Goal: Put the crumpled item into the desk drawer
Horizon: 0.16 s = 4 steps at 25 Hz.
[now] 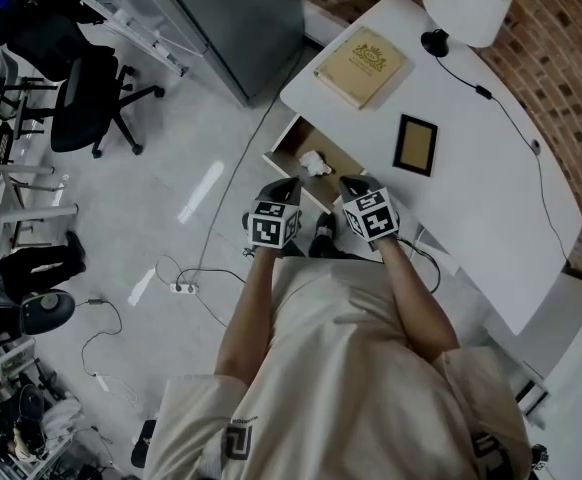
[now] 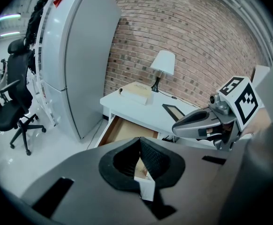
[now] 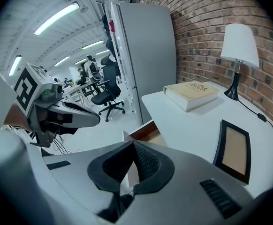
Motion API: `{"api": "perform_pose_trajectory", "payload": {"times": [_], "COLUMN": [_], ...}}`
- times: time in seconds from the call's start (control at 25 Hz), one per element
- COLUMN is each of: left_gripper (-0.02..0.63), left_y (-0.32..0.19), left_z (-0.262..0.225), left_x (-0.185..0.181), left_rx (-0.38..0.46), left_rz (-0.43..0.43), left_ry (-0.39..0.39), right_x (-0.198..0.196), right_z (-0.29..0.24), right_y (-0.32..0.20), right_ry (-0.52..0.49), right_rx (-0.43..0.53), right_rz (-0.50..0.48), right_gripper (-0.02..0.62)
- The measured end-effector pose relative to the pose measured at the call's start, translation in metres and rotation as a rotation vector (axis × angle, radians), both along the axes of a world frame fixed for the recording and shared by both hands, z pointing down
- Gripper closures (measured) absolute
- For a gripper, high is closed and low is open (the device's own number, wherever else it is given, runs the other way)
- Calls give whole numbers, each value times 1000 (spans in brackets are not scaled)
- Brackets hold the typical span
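1. White paper or tissue by the look of it, the crumpled item (image 1: 316,162) lies inside the open drawer (image 1: 305,138), on its wooden floor, about midway along.
2. It is a small lump. Its longer side seems to run roughly along the table's edge, though at this size in the head view that is hard to be sure of.
3. No gripper touches it.
4. The drawer stands pulled out from the white table (image 1: 471,178) toward the person, and the lump is the only thing seen in it.
5. The left gripper (image 2: 139,139) has its jaws together at the tips with nothing held between them. In the head view it hovers just outside the drawer's white front.
6. The right gripper (image 3: 133,142) likewise has its jaws closed on nothing. It hangs near the drawer's corner by the table edge, beside the left gripper and a little apart from it.
7. On the tabletop a tan book (image 1: 361,66) lies flat near the far end, and a dark picture frame (image 1: 415,144) lies flat nearer the person.
8. A white-shaded lamp (image 1: 468,3) stands beyond the book.
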State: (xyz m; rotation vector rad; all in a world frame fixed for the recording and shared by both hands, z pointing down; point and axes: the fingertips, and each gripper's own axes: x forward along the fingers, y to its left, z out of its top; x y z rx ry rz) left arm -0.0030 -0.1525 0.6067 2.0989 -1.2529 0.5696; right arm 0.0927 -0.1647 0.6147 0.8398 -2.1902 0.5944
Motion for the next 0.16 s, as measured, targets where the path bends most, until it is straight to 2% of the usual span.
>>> {"api": "perform_pose_trajectory", "payload": {"times": [0.16], "left_gripper": [589], "left_y": [-1], "left_z": [0], "left_x": [-1], "left_rx": [2], "left_rz": [-2], "left_ry": [12], "right_x": [-2], "right_z": [1], "right_y": [0], "right_ry": [3], "right_rx": [4], "right_rz": [-7], "right_gripper": [572]}}
